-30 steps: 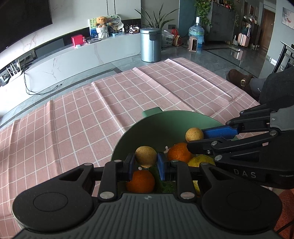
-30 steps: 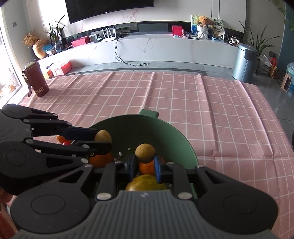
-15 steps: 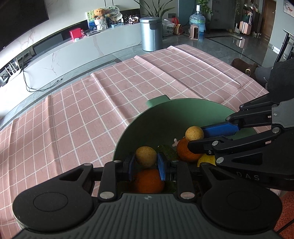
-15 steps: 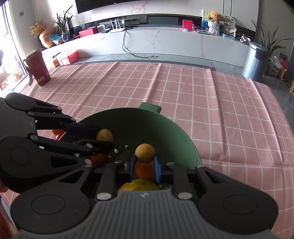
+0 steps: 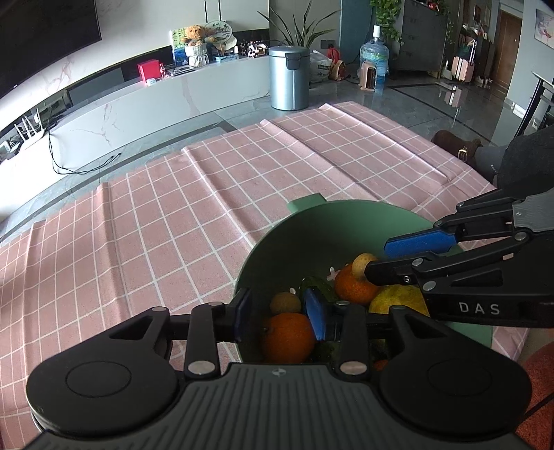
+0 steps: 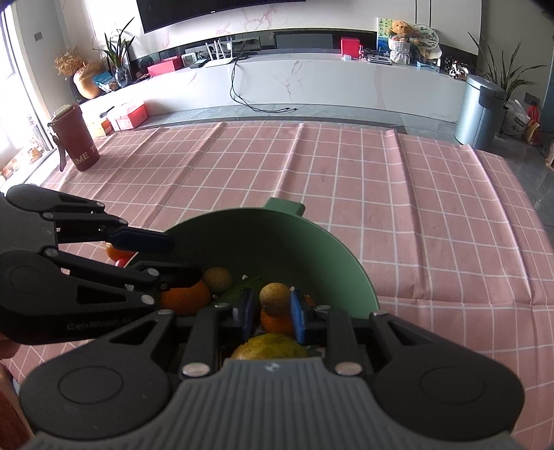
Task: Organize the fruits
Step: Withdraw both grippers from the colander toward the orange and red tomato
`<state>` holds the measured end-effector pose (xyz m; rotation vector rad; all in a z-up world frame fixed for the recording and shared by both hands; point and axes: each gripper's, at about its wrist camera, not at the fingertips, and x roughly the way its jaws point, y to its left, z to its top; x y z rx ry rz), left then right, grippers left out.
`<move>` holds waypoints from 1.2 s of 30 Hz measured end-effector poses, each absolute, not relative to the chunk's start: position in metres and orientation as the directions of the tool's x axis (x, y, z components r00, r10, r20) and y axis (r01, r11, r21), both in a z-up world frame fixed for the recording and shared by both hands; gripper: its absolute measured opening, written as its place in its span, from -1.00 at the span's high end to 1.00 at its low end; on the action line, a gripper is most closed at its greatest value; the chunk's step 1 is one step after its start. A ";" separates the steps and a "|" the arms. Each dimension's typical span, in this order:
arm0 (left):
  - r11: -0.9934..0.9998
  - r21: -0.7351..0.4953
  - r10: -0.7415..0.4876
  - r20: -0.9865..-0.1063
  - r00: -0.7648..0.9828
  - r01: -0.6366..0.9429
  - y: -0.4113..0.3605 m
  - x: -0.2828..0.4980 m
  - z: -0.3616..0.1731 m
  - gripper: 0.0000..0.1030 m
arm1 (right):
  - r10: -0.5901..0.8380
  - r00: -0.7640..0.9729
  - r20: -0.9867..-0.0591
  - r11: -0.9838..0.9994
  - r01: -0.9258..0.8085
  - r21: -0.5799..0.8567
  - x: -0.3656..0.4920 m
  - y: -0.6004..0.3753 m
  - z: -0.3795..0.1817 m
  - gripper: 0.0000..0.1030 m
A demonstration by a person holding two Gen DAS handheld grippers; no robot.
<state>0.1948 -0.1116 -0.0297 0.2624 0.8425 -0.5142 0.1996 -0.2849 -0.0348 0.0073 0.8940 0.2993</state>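
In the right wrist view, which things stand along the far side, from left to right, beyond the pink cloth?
Dark red bottle → red box → white router → teddy bear → grey bin.

bowl (image 6: 346, 263): lower centre of the right wrist view, on the tablecloth (image 6: 398, 194)
fruit in bowl: small round fruit (image 6: 274, 298) over an orange (image 6: 273, 320); large citrus (image 6: 270, 346) below them at the frame's bottom centre
second small fruit (image 6: 217, 279): left of the first, in the bowl, beside another orange (image 6: 185, 297)
flask (image 6: 74, 138): far left, on the tablecloth's edge
bin (image 6: 479, 110): upper right, on the floor behind the table
counter (image 6: 294, 83): across the top, behind the table
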 end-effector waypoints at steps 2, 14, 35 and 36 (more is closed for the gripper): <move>0.851 0.021 -0.336 -0.748 0.573 0.525 -0.106 0.188 -0.020 0.15 | 0.260 0.601 -0.756 0.961 -0.239 0.140 0.196 -0.286 -0.028 0.52; 0.887 0.026 -0.315 -0.696 0.645 0.461 -0.040 0.152 0.012 0.14 | 0.256 0.665 -0.702 0.966 -0.150 0.210 0.163 -0.275 0.001 0.44; 0.961 -0.129 -0.266 -0.672 0.692 0.245 0.060 0.143 -0.038 0.25 | 0.295 0.765 -0.573 0.952 -0.287 0.106 0.106 -0.108 -0.041 0.53; 0.961 -0.135 -0.269 -0.674 0.688 0.243 0.063 0.144 -0.041 0.25 | 0.288 0.761 -0.581 0.953 -0.290 0.093 0.110 -0.105 -0.045 0.54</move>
